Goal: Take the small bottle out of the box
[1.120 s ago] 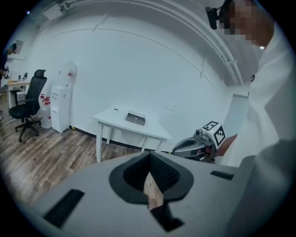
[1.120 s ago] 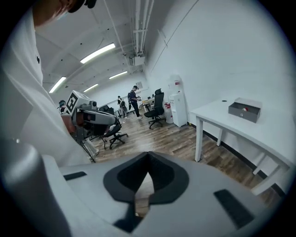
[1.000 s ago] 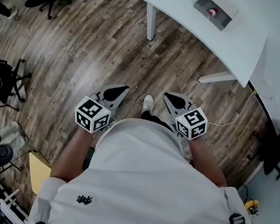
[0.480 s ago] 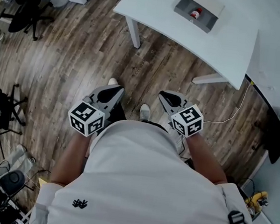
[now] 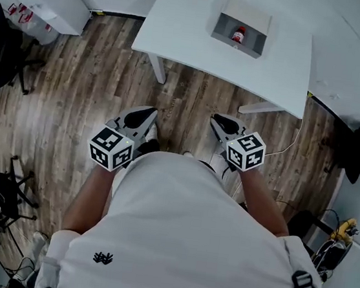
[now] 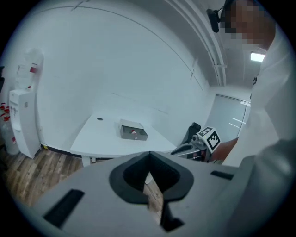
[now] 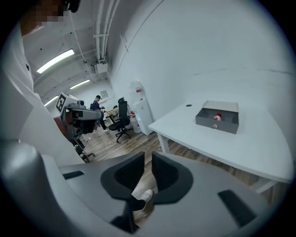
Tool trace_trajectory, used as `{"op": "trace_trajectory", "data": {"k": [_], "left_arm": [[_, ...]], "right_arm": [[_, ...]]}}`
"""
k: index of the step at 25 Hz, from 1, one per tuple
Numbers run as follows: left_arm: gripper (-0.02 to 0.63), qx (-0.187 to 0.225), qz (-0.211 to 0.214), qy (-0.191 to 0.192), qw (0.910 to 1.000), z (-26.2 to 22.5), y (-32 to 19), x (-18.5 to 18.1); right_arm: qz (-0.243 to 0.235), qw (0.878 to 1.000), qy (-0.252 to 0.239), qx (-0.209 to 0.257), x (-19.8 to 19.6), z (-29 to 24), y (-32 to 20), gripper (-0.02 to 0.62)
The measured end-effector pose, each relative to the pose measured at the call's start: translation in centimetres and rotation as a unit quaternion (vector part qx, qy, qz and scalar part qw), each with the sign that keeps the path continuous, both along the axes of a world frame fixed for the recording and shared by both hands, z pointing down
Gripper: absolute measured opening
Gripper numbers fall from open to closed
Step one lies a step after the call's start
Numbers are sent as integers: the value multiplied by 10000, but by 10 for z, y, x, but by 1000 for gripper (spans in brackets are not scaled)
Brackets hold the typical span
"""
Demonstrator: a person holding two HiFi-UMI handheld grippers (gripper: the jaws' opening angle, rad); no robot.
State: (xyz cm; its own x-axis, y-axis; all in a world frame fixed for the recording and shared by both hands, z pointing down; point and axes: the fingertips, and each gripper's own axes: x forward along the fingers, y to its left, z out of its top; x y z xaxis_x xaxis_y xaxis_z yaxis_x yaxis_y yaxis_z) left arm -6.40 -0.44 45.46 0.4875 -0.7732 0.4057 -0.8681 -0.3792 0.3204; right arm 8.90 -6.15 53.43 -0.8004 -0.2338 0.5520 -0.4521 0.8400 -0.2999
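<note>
small bottle (image 5: 238,34) sits inside the grey box (image 5: 225,40), right of centre, near the front wall. the box is on the white table (image 5: 197,54), toward its far side. in the head view the bottle's long axis runs roughly front to back across the box, red cap on the end away from the person and white body toward them. can't tell from here whether it stands upright or lies flat. the right gripper view shows the same thing: red cap over a pale body, box open on top.

left gripper (image 5: 150,111): jaws together, tips meeting, nothing between them. only floor shows through the notch behind the tips.

right gripper (image 5: 217,118): jaws opening, with a narrow slit between the pads (image 7: 137,167). nothing is held; only the wood floor (image 5: 75,94) and a white shoe (image 7: 143,194) show through the gap.

pose: person stands back from the table, both forearms bent forward at waist level, left arm (image 5: 89,194) and right arm (image 5: 261,199) roughly parallel. the grippers are side by side over the floor, noses aimed at the table and angled slightly inward, marker cubes (image 5: 109,148) facing up. both grippers are well apart from the table edge and from the box, touching nothing.
</note>
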Motion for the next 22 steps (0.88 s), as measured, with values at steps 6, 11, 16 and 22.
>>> {"op": "trace_trajectory", "data": {"k": [6,11,16,22], "left_arm": [[6,53,572,89,9983,-8,-22,-47],[6,15,842,104,9964,2,-29,-67],[6,23,749,236,9969,4,-43,-77],[6,-48,675,112,9976,8,-68,-89]], "right_arm": [[578,9978,328,62,-31,1,-41,57],[1053,9931,507,-71,-29,4,-73,77],[1483,9870,578,-214,-21,7,-127,103],[1886,9794,585,-416,-19,11,-202,138]]}}
